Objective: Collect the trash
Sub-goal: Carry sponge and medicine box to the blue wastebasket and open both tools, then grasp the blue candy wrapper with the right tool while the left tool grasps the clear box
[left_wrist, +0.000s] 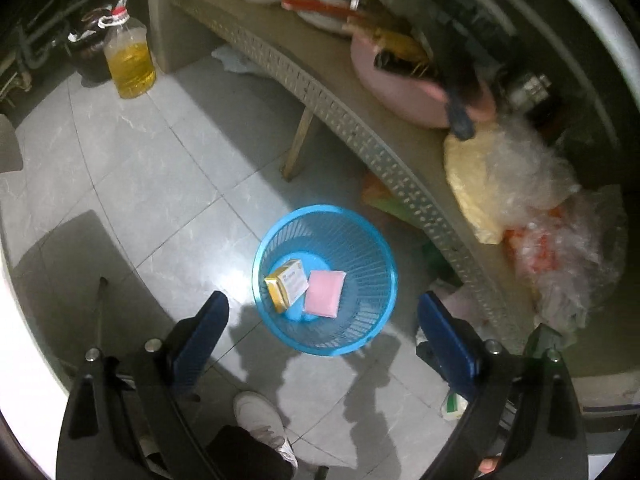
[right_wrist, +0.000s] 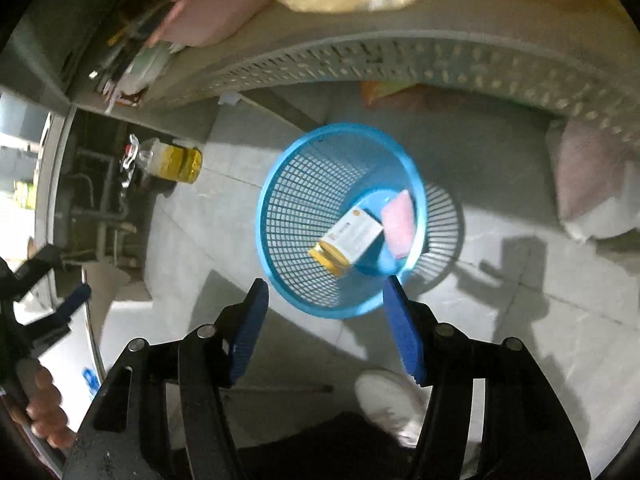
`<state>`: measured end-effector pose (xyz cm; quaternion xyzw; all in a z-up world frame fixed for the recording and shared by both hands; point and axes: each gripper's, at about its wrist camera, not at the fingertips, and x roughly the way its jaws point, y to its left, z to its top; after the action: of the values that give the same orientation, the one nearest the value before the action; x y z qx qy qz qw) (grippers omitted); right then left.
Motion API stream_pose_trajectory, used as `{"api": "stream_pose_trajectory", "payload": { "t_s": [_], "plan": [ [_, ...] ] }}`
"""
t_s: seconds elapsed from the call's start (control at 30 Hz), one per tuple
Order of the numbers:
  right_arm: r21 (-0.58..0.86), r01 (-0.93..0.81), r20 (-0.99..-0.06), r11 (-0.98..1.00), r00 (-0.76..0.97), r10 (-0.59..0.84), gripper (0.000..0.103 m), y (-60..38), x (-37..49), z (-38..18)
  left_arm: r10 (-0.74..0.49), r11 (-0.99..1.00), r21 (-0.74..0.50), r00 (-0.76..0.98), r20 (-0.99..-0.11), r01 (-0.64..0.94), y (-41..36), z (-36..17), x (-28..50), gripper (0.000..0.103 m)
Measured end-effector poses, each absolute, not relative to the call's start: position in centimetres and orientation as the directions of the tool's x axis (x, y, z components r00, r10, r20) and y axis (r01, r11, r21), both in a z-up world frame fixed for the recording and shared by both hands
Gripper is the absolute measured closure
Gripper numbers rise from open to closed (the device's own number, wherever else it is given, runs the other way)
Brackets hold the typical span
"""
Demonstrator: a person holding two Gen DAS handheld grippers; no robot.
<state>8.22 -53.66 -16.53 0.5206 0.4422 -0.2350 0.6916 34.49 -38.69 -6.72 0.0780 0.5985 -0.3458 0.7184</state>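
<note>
A blue mesh waste basket (left_wrist: 360, 240) stands on the tiled floor beside a low table. A white and yellow box (left_wrist: 287, 285) and a flat pink packet (left_wrist: 324, 293) lie inside it. My left gripper (left_wrist: 322, 312) is open and empty, held above the basket's near rim. In the right wrist view the basket (right_wrist: 296, 216) holds the same box (right_wrist: 347, 240) and pink packet (right_wrist: 398, 220). My right gripper (right_wrist: 326, 292) is open and empty just above the basket's near edge. The left gripper (right_wrist: 64, 308) shows at the far left.
A grey perforated table (left_wrist: 312, 80) carries a pink basin (left_wrist: 404, 92), bowls, and plastic bags (left_wrist: 520, 184). An oil bottle (left_wrist: 130, 56) stands on the floor at the back left. My white shoe (left_wrist: 260, 420) is on the tiles below.
</note>
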Motion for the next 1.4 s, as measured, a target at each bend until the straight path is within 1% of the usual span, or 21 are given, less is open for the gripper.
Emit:
{"api": "stream_pose_trajectory", "payload": {
  "t_s": [0.07, 0.13, 0.27, 0.33, 0.4, 0.5, 0.67, 0.8, 0.9, 1.0, 1.07, 1.13, 1.2, 1.27, 1.37, 1.4],
  "plan": [
    [0.466, 0.776, -0.875, 0.425, 0.475, 0.093, 0.041, -52.6, 7.7, -14.5, -0.442, 0.731, -0.315, 0.069, -0.894, 0.606, -37.2, -4.8, 33.5, 0.010],
    [0.429, 0.761, -0.885, 0.487, 0.462, 0.058, 0.035, -51.9, 7.3, -13.1, -0.473, 0.712, -0.314, 0.099, -0.875, 0.629, -35.5, -2.8, 32.2, 0.010],
    [0.333, 0.720, -0.896, 0.609, 0.442, -0.033, 0.022, -49.1, 7.0, -9.0, -0.530, 0.671, -0.310, 0.144, -0.835, 0.674, -31.5, 0.7, 29.0, 0.010],
    [0.291, 0.702, -0.893, 0.650, 0.443, -0.079, 0.016, -48.1, 6.9, -7.4, -0.544, 0.669, -0.306, 0.166, -0.822, 0.677, -29.6, 2.1, 27.6, 0.010],
    [0.244, 0.682, -0.885, 0.689, 0.447, -0.129, 0.008, -46.9, 6.7, -5.5, -0.575, 0.654, -0.322, 0.173, -0.799, 0.684, -27.2, 3.6, 25.8, 0.010],
    [0.200, 0.640, -0.858, 0.742, 0.480, -0.183, 0.008, -44.9, 6.2, -2.5, -0.596, 0.635, -0.331, 0.170, -0.785, 0.698, -24.3, 5.1, 23.5, 0.010],
    [0.082, 0.575, -0.821, 0.814, 0.502, -0.272, 0.008, -41.2, 6.1, 0.7, -0.596, 0.664, -0.286, 0.259, -0.760, 0.691, -17.6, 7.8, 19.4, 0.009],
    [0.001, 0.493, -0.793, 0.870, 0.530, -0.300, 0.008, -37.7, 6.2, 2.6, -0.601, 0.717, -0.293, 0.349, -0.719, 0.632, -11.4, 9.5, 17.3, 0.007],
    [-0.015, 0.443, -0.761, 0.897, 0.576, -0.297, 0.008, -36.0, 6.2, 3.7, -0.589, 0.759, -0.304, 0.408, -0.698, 0.576, -7.1, 10.1, 16.3, 0.006],
    [0.028, 0.369, -0.715, 0.929, 0.657, -0.240, 0.008, -34.3, 6.1, 5.7, -0.574, 0.790, -0.319, 0.448, -0.685, 0.524, -3.2, 10.5, 15.7, 0.006],
    [0.097, 0.292, -0.687, 0.951, 0.712, -0.149, 0.008, -33.5, 7.1, 6.9, -0.568, 0.806, -0.340, 0.473, -0.674, 0.484, -1.2, 10.5, 15.7, 0.006],
    [0.155, 0.226, -0.680, 0.962, 0.730, -0.062, 0.008, -33.1, 8.6, 7.4, -0.569, 0.815, -0.367, 0.501, -0.652, 0.448, 1.2, 10.6, 15.7, 0.006],
    [0.235, 0.145, -0.687, 0.961, 0.724, 0.059, 0.008, -32.4, 11.2, 7.7, -0.549, 0.833, -0.371, 0.527, -0.649, 0.412, 2.4, 10.7, 16.2, 0.006],
    [0.367, 0.045, -0.681, 0.929, 0.694, 0.235, 0.008, -31.6, 14.7, 7.7, -0.533, 0.845, -0.374, 0.552, -0.641, 0.382, 3.8, 10.9, 16.8, 0.006],
    [0.522, -0.012, -0.676, 0.853, 0.605, 0.422, 0.008, -30.4, 20.3, 6.8, -0.525, 0.851, -0.384, 0.581, -0.622, 0.358, 5.0, 10.9, 17.9, 0.006],
    [0.551, -0.025, -0.670, 0.834, 0.582, 0.461, 0.010, -30.0, 21.9, 6.6, -0.521, 0.854, -0.384, 0.587, -0.620, 0.352, 5.4, 10.7, 18.1, 0.006]
  ]
}}
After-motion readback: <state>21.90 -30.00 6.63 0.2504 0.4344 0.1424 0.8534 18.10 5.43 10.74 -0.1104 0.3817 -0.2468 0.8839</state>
